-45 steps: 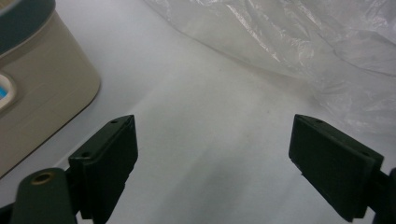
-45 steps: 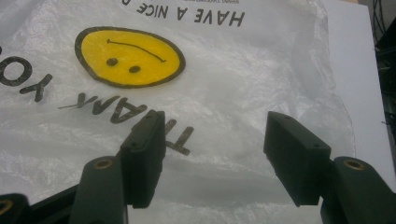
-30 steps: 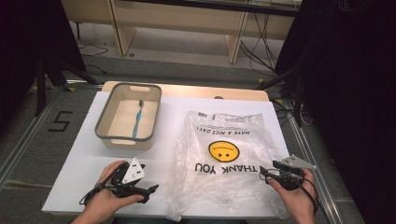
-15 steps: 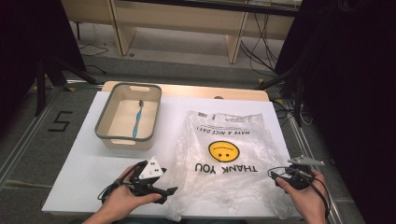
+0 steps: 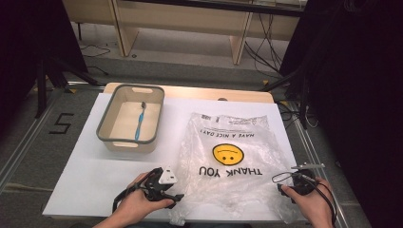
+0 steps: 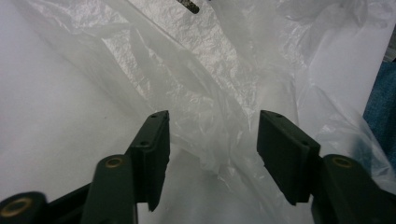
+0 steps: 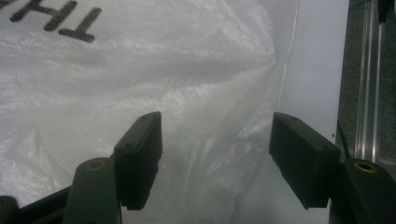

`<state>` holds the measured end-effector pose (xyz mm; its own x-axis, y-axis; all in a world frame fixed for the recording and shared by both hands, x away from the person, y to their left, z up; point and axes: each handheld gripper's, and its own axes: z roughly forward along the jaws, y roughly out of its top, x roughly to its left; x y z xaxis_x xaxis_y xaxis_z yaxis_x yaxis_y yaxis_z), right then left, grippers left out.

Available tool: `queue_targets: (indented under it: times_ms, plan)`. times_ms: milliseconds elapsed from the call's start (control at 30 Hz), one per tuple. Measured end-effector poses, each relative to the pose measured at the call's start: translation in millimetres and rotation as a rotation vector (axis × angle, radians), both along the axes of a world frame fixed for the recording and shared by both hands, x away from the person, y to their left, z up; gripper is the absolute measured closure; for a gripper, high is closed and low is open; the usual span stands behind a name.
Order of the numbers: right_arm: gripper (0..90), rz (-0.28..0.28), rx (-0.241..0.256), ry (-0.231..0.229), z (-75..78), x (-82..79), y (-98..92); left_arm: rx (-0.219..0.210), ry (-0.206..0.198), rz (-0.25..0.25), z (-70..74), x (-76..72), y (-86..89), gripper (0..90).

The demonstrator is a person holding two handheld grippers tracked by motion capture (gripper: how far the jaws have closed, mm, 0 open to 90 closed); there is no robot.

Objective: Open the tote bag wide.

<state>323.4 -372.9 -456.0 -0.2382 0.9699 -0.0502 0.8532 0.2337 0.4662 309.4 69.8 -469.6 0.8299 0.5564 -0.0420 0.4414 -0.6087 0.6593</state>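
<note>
Plastic bag point(image 5: 233, 164): thin, clear, printed "THANK YOU"; lies flat on the white surface point(image 5: 90, 171), right of the bin point(image 5: 105, 127) holding a toothbrush point(image 5: 139, 121). Likely weightless, limp, slippery; best pinched at the crumpled near corners.

Left claw point(image 6: 212, 140), right claw point(image 7: 215, 149): both wide, straddling film.

The gripper views reveal folds; the high view gives layout.

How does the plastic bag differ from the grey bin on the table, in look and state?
The plastic bag is clear, crinkled and lies flat; the grey bin is rigid, opaque, with upright walls. The bag bears a yellow smiley and "THANK YOU" print; the bin is plain and holds a blue toothbrush. Both rest on the white table.
</note>
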Motion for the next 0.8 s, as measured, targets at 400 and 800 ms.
queue_targets:
  times_ms: [400, 800]
  plan:
    - [71.9, 0.003, 0.019, 0.064, -0.6, 1.8, 7.7, 0.076, -0.011, -0.028, -5.9, 1.3, -6.5, 79.0]
    - [90.0, 0.026, 0.068, 0.05, -1.6, 8.8, 13.6, 0.102, -0.045, -0.011, 0.1, 10.1, -3.0, 89.0]
